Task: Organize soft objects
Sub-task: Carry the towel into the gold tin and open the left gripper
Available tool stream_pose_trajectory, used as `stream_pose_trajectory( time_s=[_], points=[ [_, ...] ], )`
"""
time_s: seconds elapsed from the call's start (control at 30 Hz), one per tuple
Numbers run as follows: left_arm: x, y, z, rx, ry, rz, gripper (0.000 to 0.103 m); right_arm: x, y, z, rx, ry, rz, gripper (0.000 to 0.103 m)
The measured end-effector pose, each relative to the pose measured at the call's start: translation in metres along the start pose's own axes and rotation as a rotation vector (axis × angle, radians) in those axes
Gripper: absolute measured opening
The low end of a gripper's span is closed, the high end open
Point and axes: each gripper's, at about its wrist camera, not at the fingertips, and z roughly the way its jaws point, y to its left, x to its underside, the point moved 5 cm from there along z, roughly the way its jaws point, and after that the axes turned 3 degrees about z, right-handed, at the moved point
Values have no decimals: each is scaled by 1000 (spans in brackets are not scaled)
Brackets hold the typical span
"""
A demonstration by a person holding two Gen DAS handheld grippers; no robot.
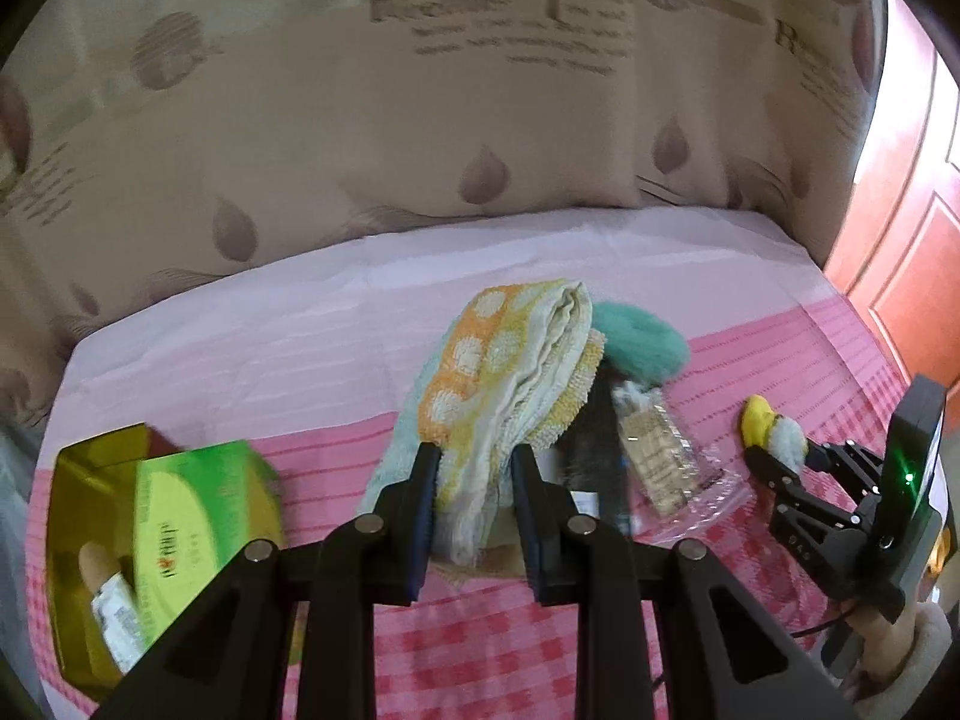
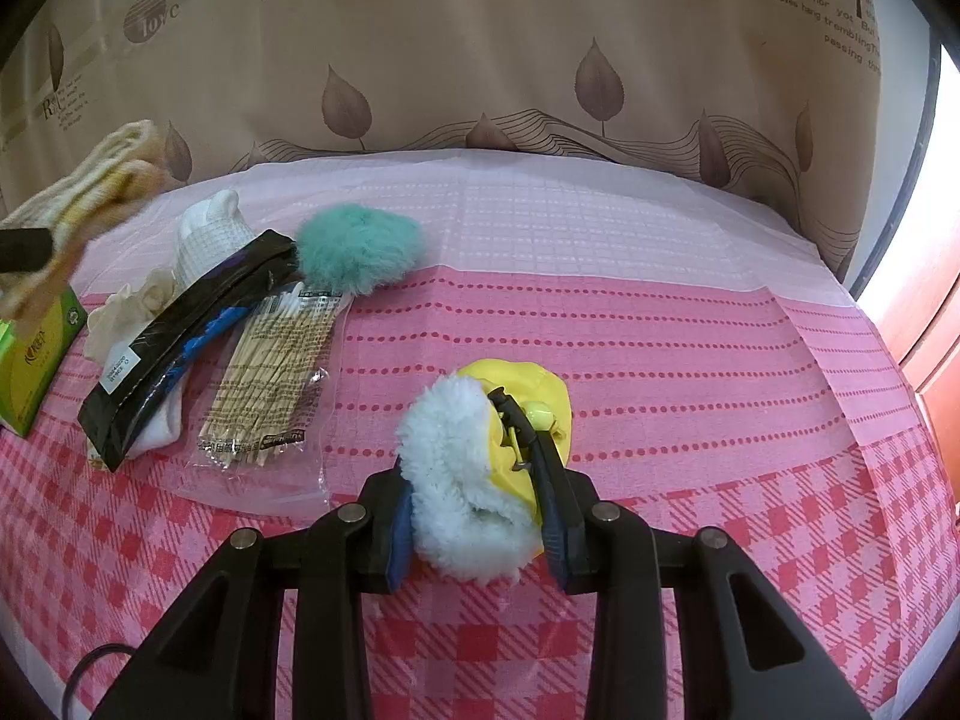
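So the folded terry towel with orange and yellow patches and white dots (image 1: 510, 384) is clamped in the left gripper (image 1: 474, 462), both pads pressing on its lower end. It's lifted off the pink checked tablecloth (image 1: 480, 648) and its long axis runs up and away from the fingers, leaning a bit right toward the beige leaf-print curtain (image 1: 360, 138). The loose bottom edge hangs down between the fingers.

The right gripper (image 2: 480, 510) is squeezed narrow on a small fluffy toy, white plush with a yellow body (image 2: 468, 468). The toy sits low over the cloth, yellow end pointing away from the camera, white fuzzy end back between the pads. There's a little black clip and a yellow bead on its right side.

Containers: an open green and yellow cardboard box (image 1: 162, 540) sits at the left of the table, flap up. Inside I can see a pale rounded thing and a white labelled packet, can't tell what they are.

Rest of the stuff lies in a bunch between the box and the toy: a teal fuzzy pom-pom (image 2: 360, 246), a long black flat pouch with blue print (image 2: 186, 336) lying diagonally over a white knit sock (image 2: 210, 240), a cream rose-shaped fabric bit (image 2: 138, 306) just beside it, and a clear plastic bag of wooden sticks (image 2: 270, 384) right next to the pouch. The bag has nothing on it, lying flat.

An orange door (image 1: 900, 240) shows at the right edge.
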Motion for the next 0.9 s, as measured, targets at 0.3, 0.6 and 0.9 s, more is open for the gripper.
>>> stream_pose_trajectory(
  time_s=[0.3, 0.6, 0.9],
  points=[
    [16, 79, -20, -121, 6, -108, 24, 0, 0, 0, 2, 0, -2, 32],
    [48, 177, -38, -281, 24, -227, 24, 1, 1, 0, 4, 1, -2, 32],
    [85, 260, -40, -399, 88, -315, 24, 1, 1, 1, 6, 2, -5, 33]
  ],
)
